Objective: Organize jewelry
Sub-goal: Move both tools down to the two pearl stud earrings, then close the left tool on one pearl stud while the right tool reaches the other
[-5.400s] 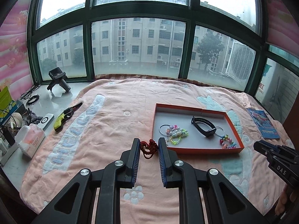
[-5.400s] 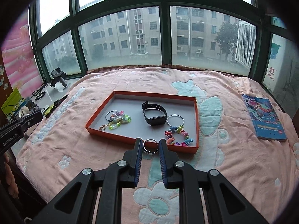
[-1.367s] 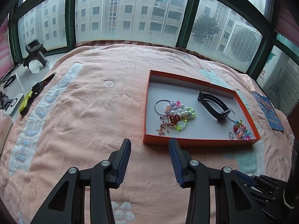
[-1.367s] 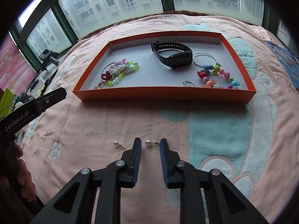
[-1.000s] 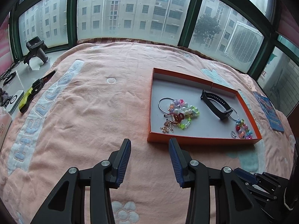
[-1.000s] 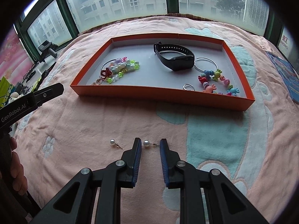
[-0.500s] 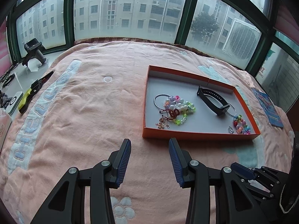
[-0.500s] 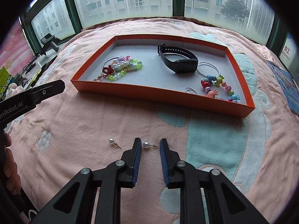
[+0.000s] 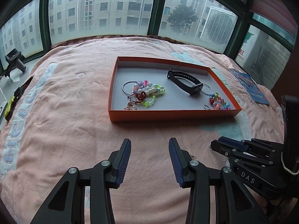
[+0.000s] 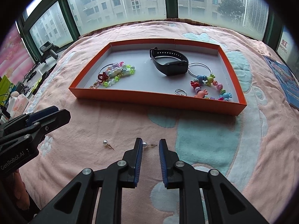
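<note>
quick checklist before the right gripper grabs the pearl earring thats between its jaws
1. Right gripper jaws open: ok.
2. Pearl earring between the jaws: ok, though it sits hard against the left one, off-centre.
3. Second pearl earring outside the closing path: ok, it lies apart to the left on the pink blanket.
4. Left gripper out of the way: ok, open, empty, off to the side.
5. Free space in the orange tray: ok, bare floor mid-tray.
6. Jaw tips low enough to catch the earring: cannot tell.
</note>
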Tool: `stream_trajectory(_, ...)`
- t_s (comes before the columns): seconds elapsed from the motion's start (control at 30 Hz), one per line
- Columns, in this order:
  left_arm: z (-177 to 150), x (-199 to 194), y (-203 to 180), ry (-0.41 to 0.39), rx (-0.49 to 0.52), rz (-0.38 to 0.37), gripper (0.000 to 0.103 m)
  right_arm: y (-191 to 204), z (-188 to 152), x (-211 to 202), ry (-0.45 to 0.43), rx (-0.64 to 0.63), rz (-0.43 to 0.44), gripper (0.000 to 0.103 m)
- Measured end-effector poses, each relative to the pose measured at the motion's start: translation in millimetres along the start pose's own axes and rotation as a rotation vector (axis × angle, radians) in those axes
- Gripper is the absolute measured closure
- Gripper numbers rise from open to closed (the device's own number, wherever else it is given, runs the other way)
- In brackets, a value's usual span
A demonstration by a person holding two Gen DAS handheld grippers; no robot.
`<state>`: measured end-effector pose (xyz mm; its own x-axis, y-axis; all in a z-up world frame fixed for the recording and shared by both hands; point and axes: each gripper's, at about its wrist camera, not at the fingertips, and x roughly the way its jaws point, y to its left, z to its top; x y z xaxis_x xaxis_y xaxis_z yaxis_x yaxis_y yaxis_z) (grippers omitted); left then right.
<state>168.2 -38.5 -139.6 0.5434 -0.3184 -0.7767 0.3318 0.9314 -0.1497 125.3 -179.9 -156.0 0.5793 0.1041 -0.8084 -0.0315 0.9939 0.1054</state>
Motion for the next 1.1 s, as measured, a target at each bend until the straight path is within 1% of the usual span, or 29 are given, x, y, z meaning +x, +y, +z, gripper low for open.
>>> stream_trajectory(0.13,-9.6,6.7,-25.2,0.022,0.070,-0.061,0.057,-8.3,0.1,-3.9,-0.013,0.013,0.005,0.082)
stream_trajectory(0.2,-13.4,11.5,-36.1,0.035,0.101,-0.071,0.057,-13.0,0.1,-5.5,-0.017,0.025,0.011,0.082)
stream_trajectory(0.27,-16.5,15.5,-44.3,0.049,0.111,-0.090,0.057,-18.2,-0.2,-6.8,-0.021,0.034,0.017,0.082)
stream_trajectory(0.43,-21.1,23.6,-55.7,0.051,0.125,-0.076,0.057,-26.8,-1.4,-7.6,-0.026,0.045,0.034,0.082)
stream_trajectory(0.6,-23.3,30.7,-61.3,0.053,0.150,-0.038,0.057,-32.6,-1.9,-8.3,-0.033,0.054,0.054,0.082)
stream_trajectory(0.7,-23.4,32.9,-62.8,0.050,0.158,-0.034,0.058,-35.6,-2.9,-8.0,-0.034,0.061,0.065,0.082)
stream_trajectory(0.8,-24.3,35.6,-64.7,0.051,0.173,-0.014,0.058,-37.5,-3.2,-8.0,-0.034,0.066,0.078,0.082)
stream_trajectory(0.87,-25.5,35.9,-66.0,0.047,0.183,-0.011,0.060,-37.7,-3.8,-8.1,-0.033,0.065,0.095,0.082)
stream_trajectory(0.93,-26.2,37.2,-66.9,0.043,0.192,-0.006,0.067,-36.8,-4.5,-8.1,-0.033,0.067,0.112,0.082)
stream_trajectory(1.1,-27.8,37.7,-67.5,0.033,0.211,-0.008,0.070,-36.5,-4.4,-8.4,-0.035,0.070,0.125,0.082)
